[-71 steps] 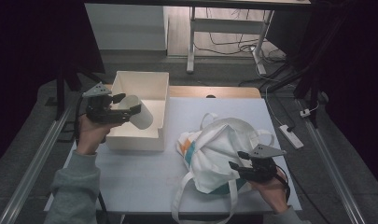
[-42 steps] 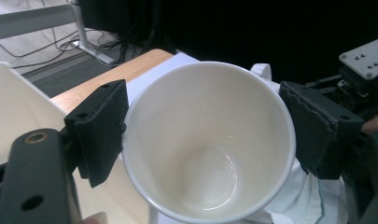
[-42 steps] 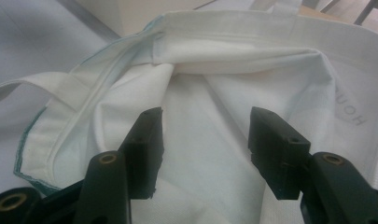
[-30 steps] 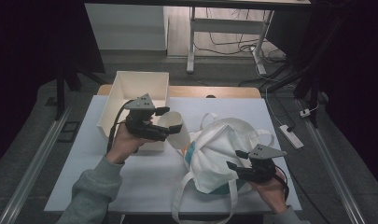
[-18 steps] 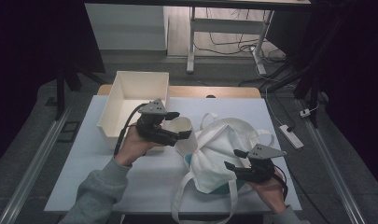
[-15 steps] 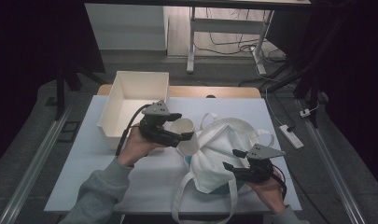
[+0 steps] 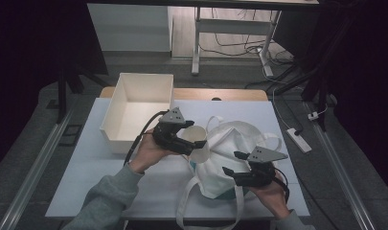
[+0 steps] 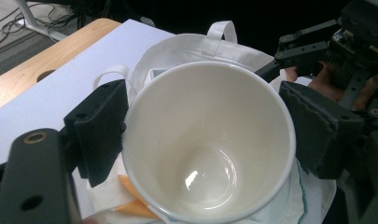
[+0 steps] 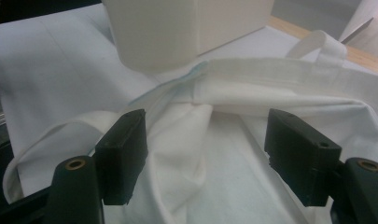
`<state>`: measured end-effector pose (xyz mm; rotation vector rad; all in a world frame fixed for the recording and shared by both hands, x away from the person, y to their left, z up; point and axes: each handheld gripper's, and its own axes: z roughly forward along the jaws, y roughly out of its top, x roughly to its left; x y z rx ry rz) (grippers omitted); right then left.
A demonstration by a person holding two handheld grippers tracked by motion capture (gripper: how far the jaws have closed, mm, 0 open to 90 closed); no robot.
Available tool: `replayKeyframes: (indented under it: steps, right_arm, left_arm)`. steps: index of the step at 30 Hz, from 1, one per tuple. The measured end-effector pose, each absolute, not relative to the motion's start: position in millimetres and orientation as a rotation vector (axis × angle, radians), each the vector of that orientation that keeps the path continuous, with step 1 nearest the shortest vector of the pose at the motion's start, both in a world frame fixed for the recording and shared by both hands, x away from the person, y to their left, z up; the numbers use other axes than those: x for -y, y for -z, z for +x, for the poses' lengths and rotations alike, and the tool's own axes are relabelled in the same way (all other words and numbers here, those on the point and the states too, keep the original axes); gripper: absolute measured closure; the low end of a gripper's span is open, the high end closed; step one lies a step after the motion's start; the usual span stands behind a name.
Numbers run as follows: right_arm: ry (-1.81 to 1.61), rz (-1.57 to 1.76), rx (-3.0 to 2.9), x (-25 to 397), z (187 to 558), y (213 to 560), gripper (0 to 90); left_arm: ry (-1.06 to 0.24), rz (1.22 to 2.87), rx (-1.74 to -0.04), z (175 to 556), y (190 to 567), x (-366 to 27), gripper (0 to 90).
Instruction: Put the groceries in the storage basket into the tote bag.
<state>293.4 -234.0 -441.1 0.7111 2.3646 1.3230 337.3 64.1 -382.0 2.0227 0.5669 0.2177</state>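
A white paper cup (image 7: 197, 143) lies tilted in my left gripper (image 7: 184, 139), which is shut on its sides, just at the mouth of a white tote bag (image 7: 239, 148). In the left gripper view the cup (image 8: 210, 149) opens toward the camera, empty, between the two pads (image 8: 100, 133), with the bag's mouth (image 8: 177, 53) below it. My right gripper (image 7: 237, 175) rests on the bag's near part. Its jaws stand wide apart in the right gripper view, gripper (image 9: 205, 149), with bag cloth (image 9: 214, 158) bunched between them and the cup (image 9: 149, 37) beyond.
A white open box (image 7: 139, 103) stands at the back left of the white table top (image 7: 110, 177). Bag handles (image 7: 191, 206) trail over the front edge. A wooden strip (image 7: 230, 94) runs behind. A power strip (image 7: 297, 139) lies off the right side.
My left gripper has carried the cup from over the box rightward and down to the bag's mouth. The right gripper has stayed almost still on the bag.
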Motion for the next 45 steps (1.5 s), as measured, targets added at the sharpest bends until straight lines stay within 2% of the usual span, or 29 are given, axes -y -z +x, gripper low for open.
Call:
replayKeyframes:
  steps: [30, 36, 41, 45]
  right_arm:
    - [-1.333, 0.669, -2.329, 185, 303, 435, 10.4]
    - [-1.307, 0.653, -2.329, 171, 308, 437, 10.9]
    - [-1.313, 0.637, -2.321, 168, 309, 438, 19.4]
    - [-1.303, 0.64, -2.33, 168, 309, 437, 20.2]
  left_arm:
    - [-0.153, 2.06, -0.533, 340, 398, -30, 19.6]
    - [-0.145, 2.055, -0.524, 338, 399, -26, 19.5]
    - [-0.138, 2.066, -0.51, 337, 400, -25, 19.5]
    - [-0.138, 2.072, -0.512, 337, 400, -24, 19.4]
